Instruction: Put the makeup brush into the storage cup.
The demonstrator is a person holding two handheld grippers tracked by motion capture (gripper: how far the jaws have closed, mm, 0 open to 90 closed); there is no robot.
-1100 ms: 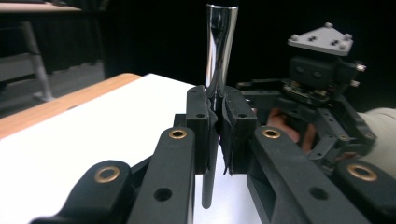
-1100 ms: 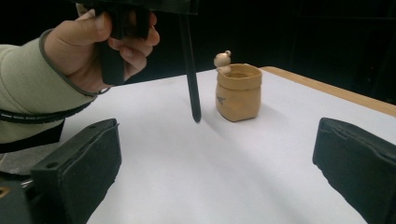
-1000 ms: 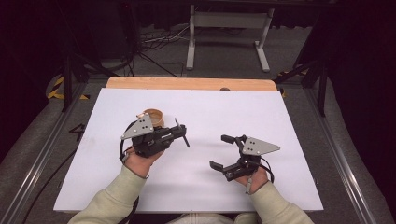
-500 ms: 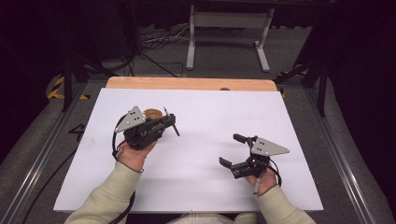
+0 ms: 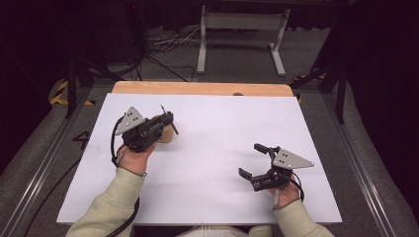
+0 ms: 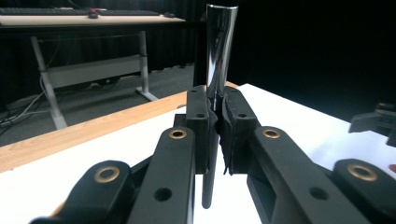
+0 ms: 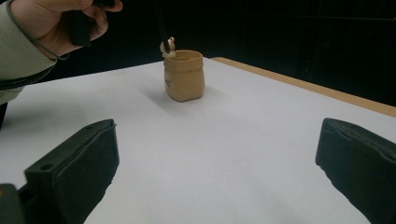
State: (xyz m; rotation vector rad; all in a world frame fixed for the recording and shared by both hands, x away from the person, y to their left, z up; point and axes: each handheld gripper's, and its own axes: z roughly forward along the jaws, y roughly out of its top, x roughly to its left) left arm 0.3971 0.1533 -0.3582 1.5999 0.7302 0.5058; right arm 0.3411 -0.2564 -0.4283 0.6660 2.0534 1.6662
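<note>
My left gripper (image 5: 165, 121) is shut on a thin metal utensil (image 5: 174, 129) and holds it over a small tan cup (image 5: 167, 138) at the table's left. In the left gripper view the shiny handle (image 6: 221, 46) rises from between the closed jaws of that gripper (image 6: 215, 116). In the right gripper view the utensil's dark stem (image 7: 161, 23) comes down to the rim of the cup (image 7: 184, 74), with a small pale bit at its tip. My right gripper (image 5: 252, 160) hovers open low over the table's front right, nothing between its pads (image 7: 79, 158).
The white board (image 5: 217, 128) covers a wooden table (image 5: 197, 89) whose far edge shows bare wood. A white desk frame (image 5: 237, 29) and cables lie on the floor beyond. The right gripper's jaw (image 6: 378, 121) shows at the right edge of the left gripper view.
My left gripper has shifted left and a little farther away with the utensil still in it. My right gripper has drifted right and toward the front edge, still open.
</note>
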